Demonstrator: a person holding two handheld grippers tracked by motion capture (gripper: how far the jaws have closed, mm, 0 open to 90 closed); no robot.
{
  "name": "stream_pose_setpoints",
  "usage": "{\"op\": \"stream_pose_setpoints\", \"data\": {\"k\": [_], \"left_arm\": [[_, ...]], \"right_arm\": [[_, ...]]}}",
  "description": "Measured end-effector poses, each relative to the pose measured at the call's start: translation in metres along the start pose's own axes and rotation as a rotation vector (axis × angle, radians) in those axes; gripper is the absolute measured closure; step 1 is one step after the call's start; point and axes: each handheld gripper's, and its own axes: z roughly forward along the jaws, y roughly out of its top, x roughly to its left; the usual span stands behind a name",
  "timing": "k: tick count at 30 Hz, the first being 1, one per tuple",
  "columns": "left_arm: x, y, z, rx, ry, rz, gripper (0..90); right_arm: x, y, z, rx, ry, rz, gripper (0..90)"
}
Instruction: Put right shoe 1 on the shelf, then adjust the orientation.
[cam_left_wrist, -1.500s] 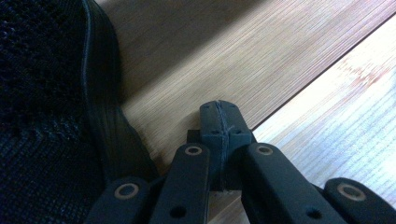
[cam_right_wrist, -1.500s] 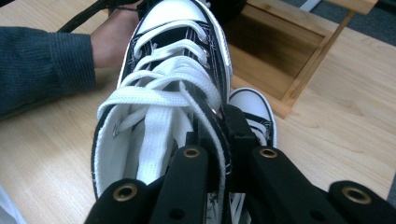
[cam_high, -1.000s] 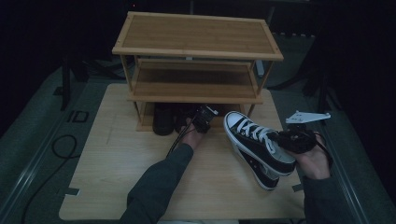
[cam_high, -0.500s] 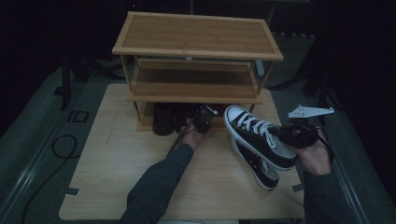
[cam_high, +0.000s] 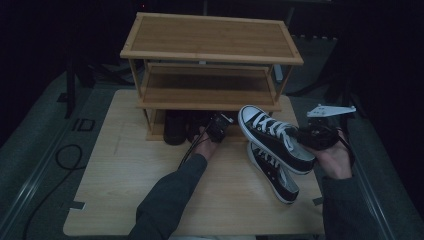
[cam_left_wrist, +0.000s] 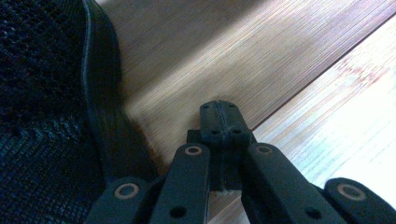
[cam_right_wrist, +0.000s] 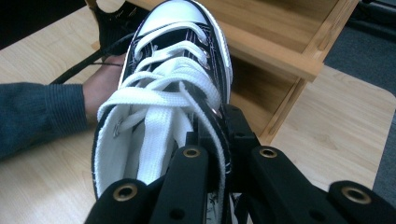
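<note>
So the left gripper (cam_high: 218, 125), jaws closed on nothing, sits at the shoe rack's (cam_high: 210, 55) bottom shelf beside the dark shoes (cam_high: 176, 127). Right of the rack, the right gripper (cam_high: 306, 135) clamps the lifted sneaker's (cam_high: 272, 135) collar, above its mate (cam_high: 275, 172).

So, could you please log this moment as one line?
right gripper: shut on sneaker, lifted | left gripper: shut, empty, by rack | second sneaker: on table

A pale wooden tabletop (cam_high: 125, 200) sits in a dim room with black surroundings. On it stands a bamboo three-tier shelf rack (cam_high: 210, 37), and grey carpeted floor (cam_high: 30, 165) lies around, crossed by a black cable (cam_high: 65, 152).
</note>
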Motion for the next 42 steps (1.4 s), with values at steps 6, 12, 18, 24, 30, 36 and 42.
{"op": "stream_pose_setpoints", "data": {"k": [6,12,18,24,30,36,42], "left_arm": [[0.0,0.0,0.0,-0.002,-0.007,0.006,90.0],[0.0,0.0,0.0,0.0,-0.002,0.007,90.0],[0.0,0.0,0.0,0.004,0.003,0.009,90.0],[0.0,0.0,0.0,0.004,-0.001,0.005,90.0],[0.0,0.0,0.0,0.003,0.0,0.006,90.0],[0.0,0.0,0.0,0.003,0.002,0.003,90.0],[0.0,0.0,0.0,-0.001,0.0,0.002,90.0]], "right_arm": [[-0.005,0.008,0.005,-0.009,-0.009,0.012,88.3],[-0.008,0.014,0.011,-0.01,-0.012,0.019,88.3],[-0.01,0.02,0.017,-0.016,-0.021,0.031,88.3],[-0.012,0.024,0.023,-0.017,-0.024,0.045,88.3],[-0.014,0.029,0.032,-0.023,-0.031,0.061,88.3],[-0.015,0.037,0.041,-0.02,-0.044,0.071,88.2],[-0.019,0.043,0.051,-0.021,-0.045,0.095,88.3]]}}
